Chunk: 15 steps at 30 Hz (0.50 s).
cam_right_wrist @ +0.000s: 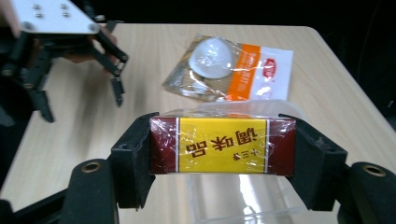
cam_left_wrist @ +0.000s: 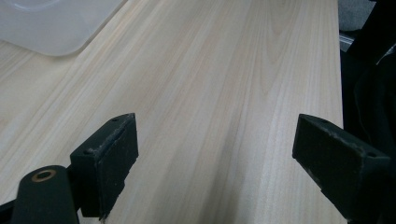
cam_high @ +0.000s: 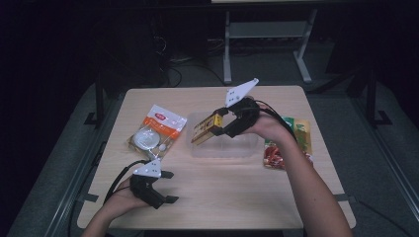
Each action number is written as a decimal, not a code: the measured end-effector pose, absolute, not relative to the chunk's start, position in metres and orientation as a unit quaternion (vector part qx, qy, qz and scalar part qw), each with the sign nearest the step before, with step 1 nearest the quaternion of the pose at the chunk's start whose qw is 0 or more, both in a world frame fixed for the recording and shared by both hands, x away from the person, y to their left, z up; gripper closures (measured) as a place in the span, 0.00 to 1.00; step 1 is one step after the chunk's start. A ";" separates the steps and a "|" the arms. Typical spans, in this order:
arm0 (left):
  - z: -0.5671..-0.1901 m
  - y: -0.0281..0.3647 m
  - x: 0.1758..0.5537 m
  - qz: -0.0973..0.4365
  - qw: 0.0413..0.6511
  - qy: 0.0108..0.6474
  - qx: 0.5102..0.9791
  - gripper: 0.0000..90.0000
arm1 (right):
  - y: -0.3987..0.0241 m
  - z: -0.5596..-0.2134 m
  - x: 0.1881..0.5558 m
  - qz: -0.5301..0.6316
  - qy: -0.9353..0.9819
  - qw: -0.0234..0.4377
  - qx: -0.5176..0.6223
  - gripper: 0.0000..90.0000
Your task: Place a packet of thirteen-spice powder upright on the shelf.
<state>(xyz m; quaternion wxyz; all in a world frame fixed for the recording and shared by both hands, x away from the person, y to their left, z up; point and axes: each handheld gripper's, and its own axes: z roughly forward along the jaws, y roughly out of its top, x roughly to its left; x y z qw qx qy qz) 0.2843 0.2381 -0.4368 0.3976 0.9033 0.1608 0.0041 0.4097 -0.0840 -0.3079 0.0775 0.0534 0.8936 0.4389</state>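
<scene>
Fingers [cam_right_wrist: 133, 161] of right gripper [cam_right_wrist: 222, 161] pinching yellow-and-maroon box [cam_right_wrist: 222, 145] above clear tub [cam_high: 225, 146]; left gripper [cam_high: 167, 186] spread wide over table [cam_high: 237, 197]

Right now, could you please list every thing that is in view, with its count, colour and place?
wrapped box: 1, yellow and dark red label, held between the right gripper's jaws above the clear container
clear plastic container: 1, transparent, centre of the table
orange and white packet: 1, with a round white item inside, left of the container
snack packets: a small pile, red, green and yellow, right of the container; count unclear
table: 1, light wood
left gripper: 1, black, open, low over the table's near left part
right gripper: 1, black, shut on the box
person's hands and forearms: 2, coming from the near edge
</scene>
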 end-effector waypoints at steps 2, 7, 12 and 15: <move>-0.437 0.238 0.284 0.003 0.398 0.162 0.903 0.15 | -0.081 -0.307 0.415 0.438 0.894 0.081 0.055 0.36; -0.438 0.237 0.284 0.000 0.400 0.161 0.902 0.15 | -0.071 -0.307 0.427 0.425 0.899 0.090 0.048 0.36; -0.439 0.238 0.285 -0.002 0.398 0.158 0.904 0.15 | -0.066 -0.310 0.434 0.428 0.898 0.091 0.051 0.35; -0.440 0.237 0.285 -0.004 0.395 0.160 0.905 0.15 | -0.064 -0.313 0.439 0.421 0.901 0.092 0.053 0.35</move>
